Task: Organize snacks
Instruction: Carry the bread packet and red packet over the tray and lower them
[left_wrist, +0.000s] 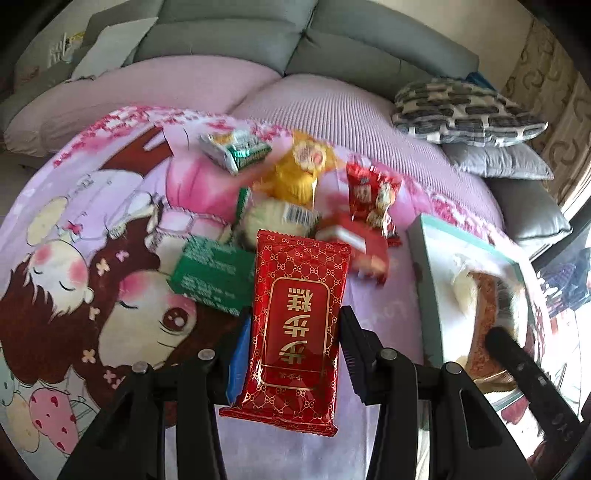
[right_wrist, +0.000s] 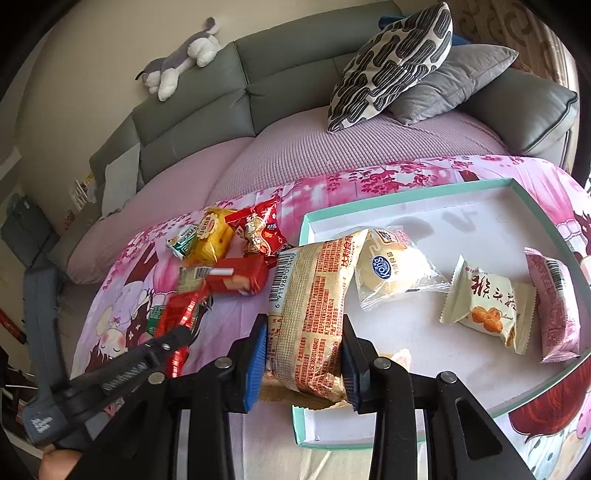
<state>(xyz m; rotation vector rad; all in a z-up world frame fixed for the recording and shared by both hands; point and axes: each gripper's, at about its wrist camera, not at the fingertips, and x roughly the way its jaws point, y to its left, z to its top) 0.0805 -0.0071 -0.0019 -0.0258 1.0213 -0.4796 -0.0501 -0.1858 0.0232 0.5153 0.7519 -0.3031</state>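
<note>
Clamped between the jaws of the left hand-held gripper (left_wrist: 295, 347) is a red and gold packet (left_wrist: 295, 328), held above the cartoon-printed cloth (left_wrist: 92, 206) at the near edge of the snack pile; its label shows three large gold characters, 步步糕. The right hand-held gripper (right_wrist: 304, 354) is closed on a tan, translucent packet (right_wrist: 314, 314) printed in red with 达利食品 and a barcode, which lies across the left rim of the teal-edged tray (right_wrist: 406, 192). The step in hand looks like carrying each packet into the tray: keep the grip mid-body so the wrapper does not fold, clear the rim before lowering, and set it on bare white floor away from what already lies there. In the tray sit a clear-wrapped round bun (right_wrist: 395, 266) with a blue logo, a cream packet (right_wrist: 487, 306) and a pink packet (right_wrist: 554, 306). Loose yellow (right_wrist: 212, 236), red and green packets wait on the cloth beyond.
</note>
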